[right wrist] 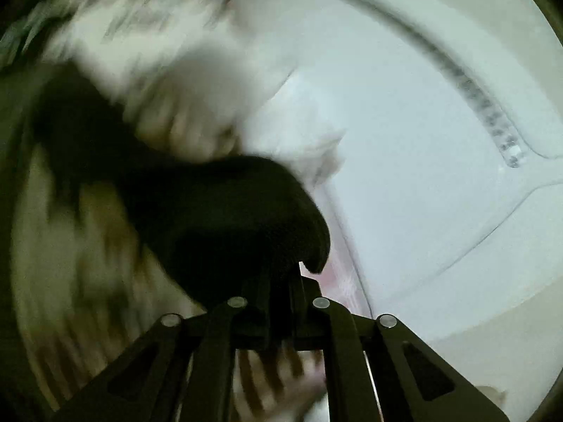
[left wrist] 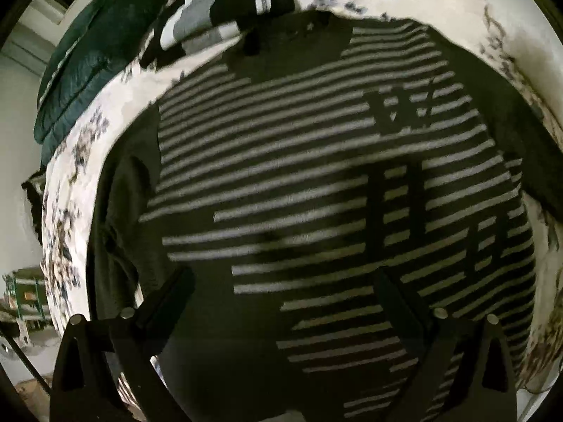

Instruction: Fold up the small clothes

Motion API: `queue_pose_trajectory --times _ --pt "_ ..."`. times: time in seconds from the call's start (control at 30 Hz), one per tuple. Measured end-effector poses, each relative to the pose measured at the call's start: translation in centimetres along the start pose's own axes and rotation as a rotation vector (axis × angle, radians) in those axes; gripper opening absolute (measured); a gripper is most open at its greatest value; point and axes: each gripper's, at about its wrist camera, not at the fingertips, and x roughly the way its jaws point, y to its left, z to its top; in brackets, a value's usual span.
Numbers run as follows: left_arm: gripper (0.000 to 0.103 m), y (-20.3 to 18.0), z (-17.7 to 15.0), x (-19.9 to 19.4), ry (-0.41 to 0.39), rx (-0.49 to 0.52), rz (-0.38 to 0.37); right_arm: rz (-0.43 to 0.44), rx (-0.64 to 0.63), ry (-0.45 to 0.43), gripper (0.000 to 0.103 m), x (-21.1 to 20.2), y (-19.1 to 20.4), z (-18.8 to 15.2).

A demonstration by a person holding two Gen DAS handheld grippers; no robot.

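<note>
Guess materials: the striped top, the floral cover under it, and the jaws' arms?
Striped top: looks like a soft knit, matte, with a fuzzy nap and slightly ragged stripe edges; wool or cotton is open. Floral cover: thin printed woven cloth, matte and creased, likely cotton. Left gripper arms: rigid matte black, probably plastic, with shiny metal pivot pins.

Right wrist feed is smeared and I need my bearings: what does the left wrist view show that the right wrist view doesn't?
Only the left wrist view: the striped sweater spread flat on the floral bedsheet, more striped clothes and a green quilt beyond it, and the left gripper open above the sweater.

Only the right wrist view: the right gripper shut on dark fabric, with a pale wall behind.

Shared: dark knit cloth; whether it is the same garment is unclear.
</note>
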Motion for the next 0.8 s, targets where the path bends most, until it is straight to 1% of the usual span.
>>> queue_pose_trajectory --times 0.03,0.07,0.1,0.13,0.17,0.2,0.23,0.27,0.33,0.37,0.47,0.5,0.53,0.57,0.6,0.63,0.67,0.77,0.8 --pt "0.103 -0.1 -0.3 0.4 0.011 -0.001 0.0 0.046 0.002 0.155 0.014 2.4 0.5 -2.1" --pt "0.103 -0.3 -0.6 0.7 0.02 0.006 0.005 0.087 0.036 0.269 0.02 3.9 0.7 -3.6" --pt "0.103 -0.5 -1.0 0.9 0.026 0.014 0.005 0.167 0.139 0.416 0.024 6.1 0.2 -6.0" --pt "0.103 -0.6 -1.2 1.1 0.028 0.023 0.006 0.221 0.253 0.476 0.03 6.8 -0.7 -7.5" --pt "0.103 -0.7 -1.4 1.2 0.032 0.031 0.009 0.274 0.383 0.503 0.038 7.1 -1.7 -8.5" --pt "0.103 -0.8 -1.6 1.3 0.036 0.037 0.011 0.31 0.472 0.51 0.043 7.1 -2.5 -9.2" --pt "0.103 -0.9 -1.8 1.6 0.043 0.043 0.01 0.376 0.635 0.508 0.052 7.3 -4.0 -9.9" --pt "0.103 -0.9 -1.9 1.8 0.048 0.047 0.009 0.424 0.748 0.495 0.058 7.4 -5.0 -10.4" --pt "0.103 -0.9 -1.9 2.2 0.058 0.049 0.011 0.521 0.997 0.455 0.062 8.5 -6.9 -11.3" --pt "0.103 -0.8 -1.9 2.3 0.06 0.045 0.011 0.55 1.076 0.44 0.062 9.4 -7.3 -11.5" --pt "0.103 -0.3 -1.7 2.7 0.065 0.018 0.009 0.554 1.189 0.451 0.063 12.1 -7.4 -11.0" --pt "0.103 0.0 -1.6 2.8 0.066 0.008 0.009 0.543 1.217 0.485 0.063 13.9 -6.8 -11.0" --pt "0.103 0.4 -1.4 3.0 0.071 -0.012 0.011 0.528 1.223 0.517 0.064 14.4 -6.1 -10.3" --pt "0.103 0.9 -1.4 3.2 0.076 -0.028 0.013 0.502 1.238 0.533 0.063 14.9 -5.5 -9.8" --pt "0.103 1.8 -1.2 3.4 0.081 -0.06 0.013 0.47 1.25 0.51 0.061 14.5 -5.2 -8.9" --pt "0.103 2.4 -1.2 3.5 0.083 -0.08 0.016 0.445 1.235 0.485 0.034 14.1 -4.9 -7.8" --pt "0.103 3.4 -1.2 3.5 0.085 -0.108 0.023 0.438 1.199 0.464 0.006 13.5 -4.4 -6.5" --pt "0.103 6.3 -1.4 3.6 0.087 -0.182 0.033 0.417 1.117 0.374 0.007 9.7 -3.3 -2.0" --pt "0.103 7.6 -1.6 3.6 0.089 -0.209 0.044 0.411 1.069 0.333 0.007 8.1 -2.9 0.3"
